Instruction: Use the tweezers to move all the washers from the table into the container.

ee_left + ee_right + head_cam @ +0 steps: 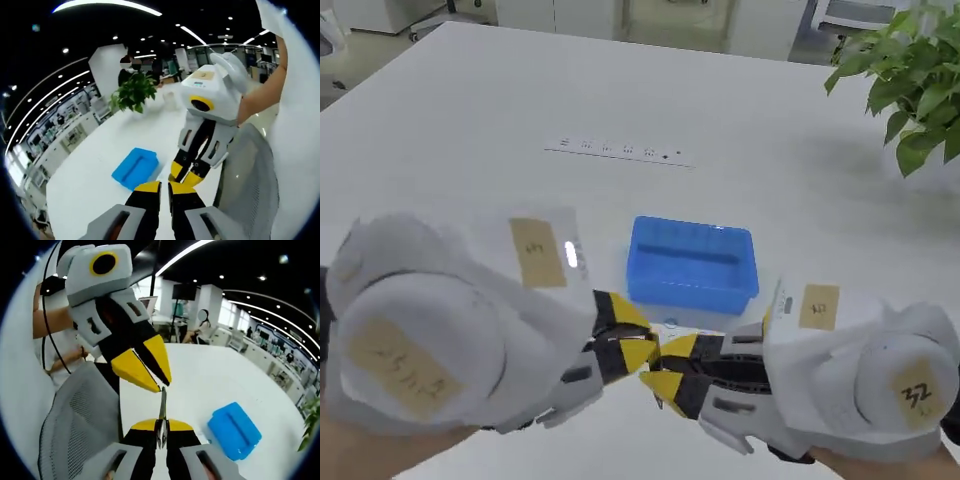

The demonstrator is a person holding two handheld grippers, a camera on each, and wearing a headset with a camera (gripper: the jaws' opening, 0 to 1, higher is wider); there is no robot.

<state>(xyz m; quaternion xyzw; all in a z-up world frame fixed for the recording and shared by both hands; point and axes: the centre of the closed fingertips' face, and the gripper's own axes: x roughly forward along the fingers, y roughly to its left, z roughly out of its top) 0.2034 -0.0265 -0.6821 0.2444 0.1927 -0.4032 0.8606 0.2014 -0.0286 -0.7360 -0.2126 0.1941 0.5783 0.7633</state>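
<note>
Plainly, in the head view the left tongs (632,335) and the right tongs (666,368) meet tip to tip over the near side of the white surface (470,120). The blue container (692,262) sits just beyond them, about midway between the surface's left and right edges and well short of the far edge. It looks empty. A small pale ring (670,323) just beside its near wall may be a washer, though it is too small to be sure. A socket strip (620,150) lies nearer the far edge, and a plant (910,80) stands by the right edge.

From the left gripper view, the left tongs rise with their yellow tips close together and a thin gap between. I cannot tell whether they are pinching anything. The right tongs reach in from the right, and the container lies on the surface beyond.

From the right gripper view, the right tongs are pinching the tweezers (162,412), which stand straight out between them. The tweezers' free end comes right up to the left tongs' tips.

The step in hand looks like seating the tweezers. It would go best with a firm right pinch while the left tongs nudge the tweezers straight, so their points project clear ahead before anything is picked up.
</note>
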